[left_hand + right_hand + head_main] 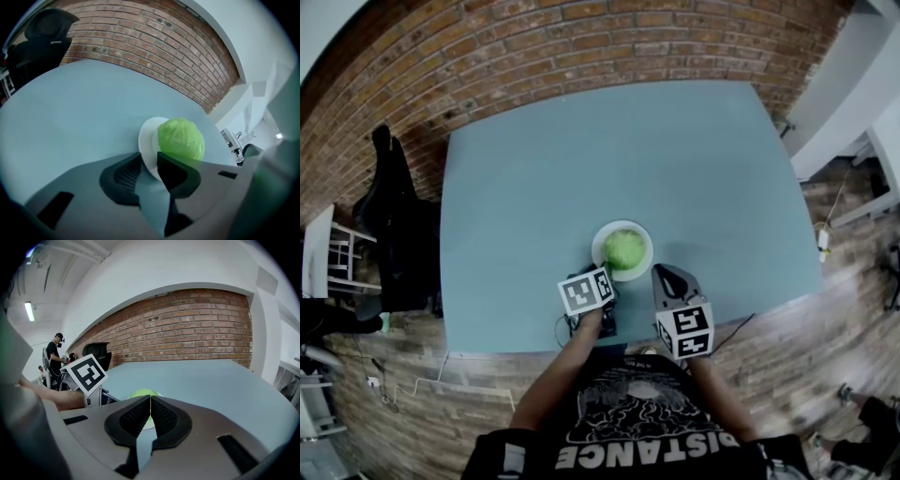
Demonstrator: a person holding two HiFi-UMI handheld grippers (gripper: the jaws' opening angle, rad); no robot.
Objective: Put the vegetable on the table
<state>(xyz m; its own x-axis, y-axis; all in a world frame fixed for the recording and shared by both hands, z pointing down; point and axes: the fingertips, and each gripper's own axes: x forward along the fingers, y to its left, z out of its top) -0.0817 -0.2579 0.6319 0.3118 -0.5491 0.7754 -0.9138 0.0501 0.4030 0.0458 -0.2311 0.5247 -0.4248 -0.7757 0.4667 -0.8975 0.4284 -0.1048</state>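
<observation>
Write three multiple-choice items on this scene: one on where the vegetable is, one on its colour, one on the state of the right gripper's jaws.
1. Where is the vegetable?
A. on the white plate
B. in a bowl
C. held in a gripper

2. What colour is it?
A. red
B. green
C. purple

3. How do the jaws of the right gripper stand?
A. wide apart
B. clamped on a cup
C. together, nothing between

Answers:
1 A: the head view shows it sitting on the plate, which rests on the table.
2 B: it looks light green in every view.
3 C: the right gripper view shows the jaws meeting with nothing between them.
</observation>
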